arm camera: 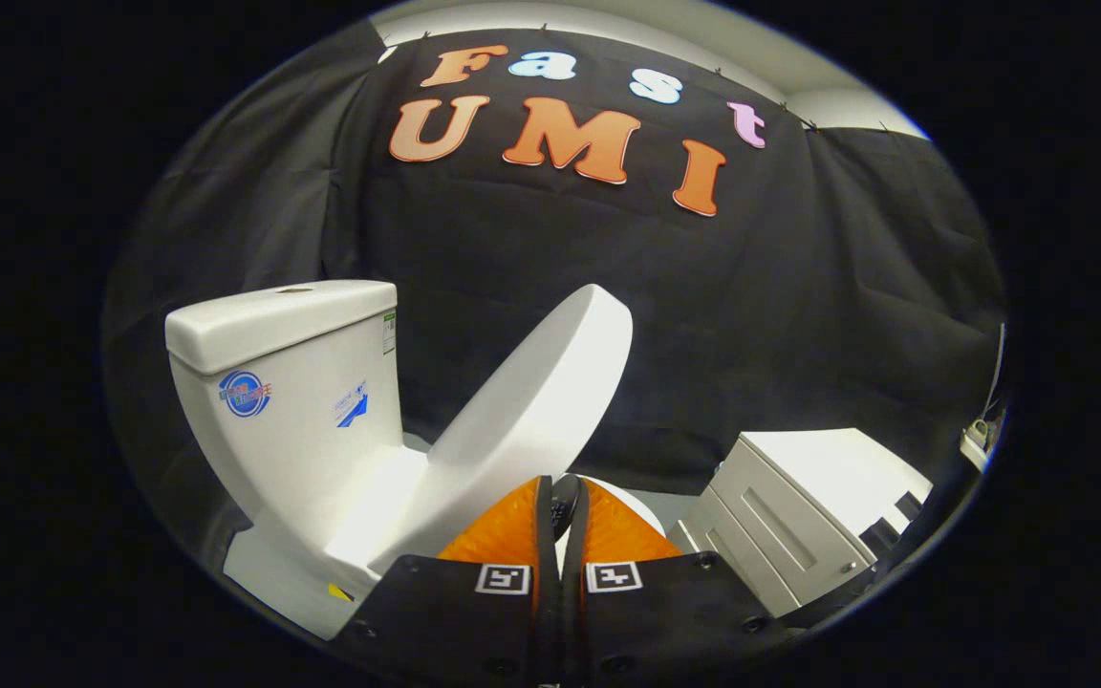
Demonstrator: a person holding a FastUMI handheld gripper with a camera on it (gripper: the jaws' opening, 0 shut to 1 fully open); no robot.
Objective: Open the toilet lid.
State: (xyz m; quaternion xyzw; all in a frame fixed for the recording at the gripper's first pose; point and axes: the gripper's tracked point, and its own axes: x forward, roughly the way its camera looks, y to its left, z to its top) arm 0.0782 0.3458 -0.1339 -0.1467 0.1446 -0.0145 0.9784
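Note:
The white toilet stands just ahead of me, its tank (283, 382) off to the left against the black cloth. The lid (541, 392) is raised about halfway, tilted up from its hinge by the tank, with its free end high and to the right. My gripper (562, 489) points at the lid's lower edge, and its orange fingers (512, 530) are pressed close together with nothing held between them. The fingertips sit right at the lid's underside edge; I cannot tell whether they touch it. A sliver of the white seat rim (632, 502) shows just beyond the right finger.
A low white cabinet (799, 506) with drawer fronts stands close to the right of the toilet. The toilet's base (273, 573) spreads out to the lower left. Black cloth walls close in behind and on both sides.

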